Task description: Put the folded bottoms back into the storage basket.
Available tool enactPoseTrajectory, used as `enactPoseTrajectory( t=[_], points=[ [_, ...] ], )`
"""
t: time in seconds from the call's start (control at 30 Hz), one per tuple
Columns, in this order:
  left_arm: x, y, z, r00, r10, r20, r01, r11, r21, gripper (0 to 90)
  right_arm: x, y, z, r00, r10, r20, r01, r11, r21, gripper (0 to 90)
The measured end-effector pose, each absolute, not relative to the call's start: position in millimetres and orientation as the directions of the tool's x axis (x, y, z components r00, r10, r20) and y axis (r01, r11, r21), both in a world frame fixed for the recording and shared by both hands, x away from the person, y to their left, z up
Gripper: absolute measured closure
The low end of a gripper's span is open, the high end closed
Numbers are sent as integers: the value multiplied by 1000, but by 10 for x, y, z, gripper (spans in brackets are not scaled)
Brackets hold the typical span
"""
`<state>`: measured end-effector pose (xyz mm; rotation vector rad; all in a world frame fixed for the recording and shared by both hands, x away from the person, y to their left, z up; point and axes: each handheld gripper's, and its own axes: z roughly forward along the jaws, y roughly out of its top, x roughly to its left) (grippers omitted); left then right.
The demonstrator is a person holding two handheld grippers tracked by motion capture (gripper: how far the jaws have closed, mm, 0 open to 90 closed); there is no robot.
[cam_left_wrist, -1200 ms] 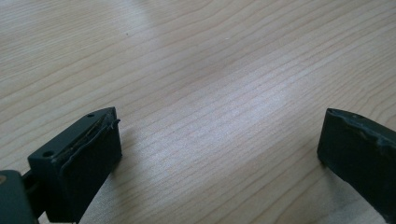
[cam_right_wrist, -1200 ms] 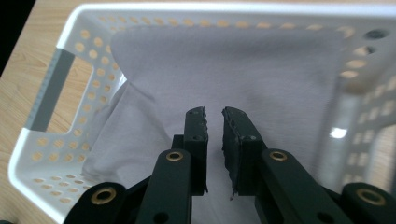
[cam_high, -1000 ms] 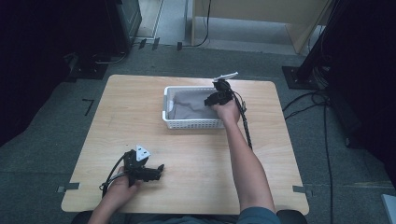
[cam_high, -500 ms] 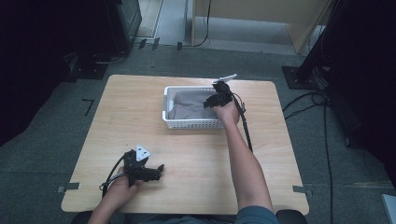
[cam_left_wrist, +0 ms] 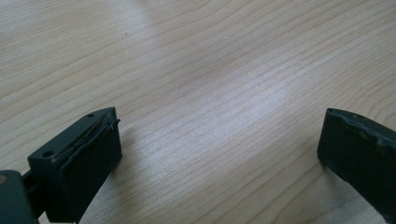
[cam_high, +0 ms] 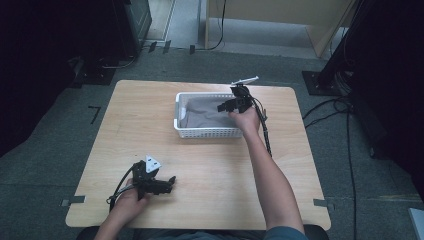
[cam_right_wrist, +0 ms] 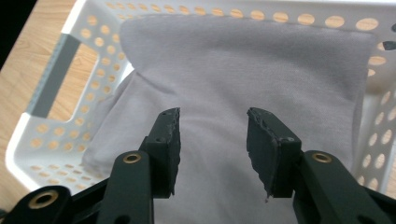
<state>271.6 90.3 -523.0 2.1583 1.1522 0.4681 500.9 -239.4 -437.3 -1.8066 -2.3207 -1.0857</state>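
Grey cloth (cam_right_wrist: 243, 74) lies folded inside a white perforated basket (cam_high: 204, 132), which stands on the far half of the pale wooden worktop (cam_high: 215, 175), slightly right of centre. In the right gripper view the cloth covers most of the basket floor and runs up against the far wall; a grey handle slot shows in the left wall. The right tongs (cam_high: 231, 105) hang over the right end of the basket, pointing down at the cloth. Their jaws have just been opening and now stand apart above the fabric, with no fold pinched between the pads (cam_right_wrist: 169, 135); whether the tips touch the cloth cannot be told. The right forearm reaches across the worktop from the near edge.

The left tongs (cam_high: 169, 183) rest near the front left corner of the worktop, well apart from the basket, in the person's left hand (cam_high: 127, 200). Their jaws are spread wide, with bare wood grain between them.
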Motion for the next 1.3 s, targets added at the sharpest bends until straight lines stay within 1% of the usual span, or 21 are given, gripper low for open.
enactPoseTrajectory(
  t=[0.2,0.3,0.57,0.77,1.0,1.3],
  points=[
    [2716,902,-5231,552,834,11,606,-410,682,0,4879,-2440,-4277,-384,835,394,828,123,547,524],
    [2716,902,-5231,552,834,11,606,-410,682,0,4821,-2440,-4240,-412,833,369,816,157,557,517],
    [2715,901,-5231,551,834,10,607,-409,682,0,4672,-2519,-4177,-440,827,350,795,178,580,507],
    [2716,902,-5230,552,834,10,607,-410,681,0,4533,-2586,-4145,-484,814,321,765,215,607,492],
    [2715,899,-5232,549,836,7,607,-405,684,0,4373,-2677,-4151,-496,805,325,757,218,616,487],
    [2715,899,-5232,549,836,7,607,-405,684,0,4184,-2789,-4164,-520,799,304,737,240,632,475]
  ],
)
